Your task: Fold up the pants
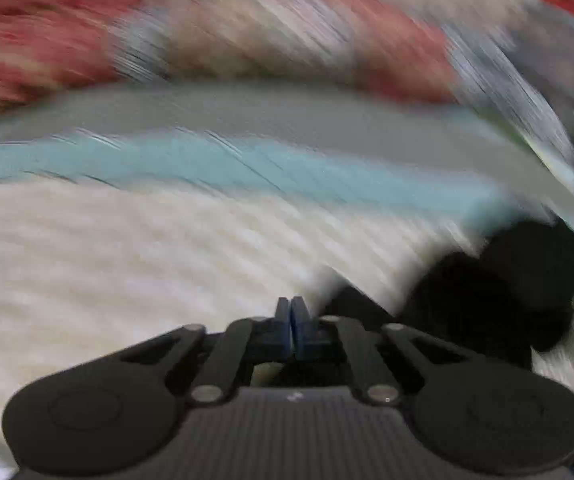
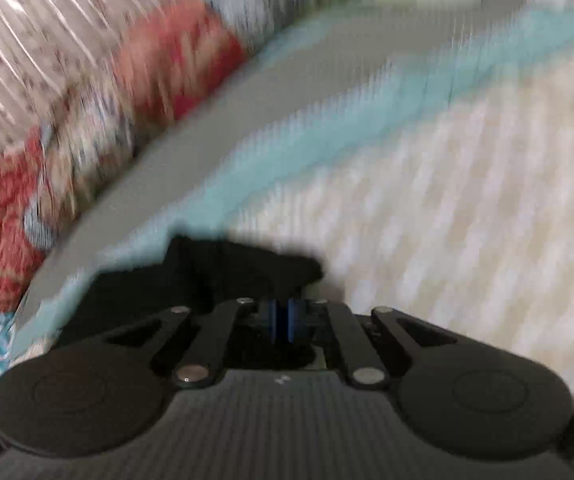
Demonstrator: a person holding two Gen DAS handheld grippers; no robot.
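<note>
Both views are motion-blurred. The left gripper [image 1: 291,308] has its jaws pressed together, nothing between them; the black pants [image 1: 499,292] lie to its right on the cream bedspread [image 1: 127,248]. The right gripper [image 2: 287,312] is likewise closed and empty, the pants [image 2: 223,268] just beyond it.

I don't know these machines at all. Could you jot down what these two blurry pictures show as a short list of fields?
surface: white ribbed bedspread with a light blue band
garment: black pants, bunched on the bedspread
background: red patterned cloth, blurred
left gripper: jaws shut, nothing seen between them; pants lie to its right
right gripper: jaws shut, just behind the pants; any hold on them cannot be told
picture quality: heavy motion blur in both views
</note>
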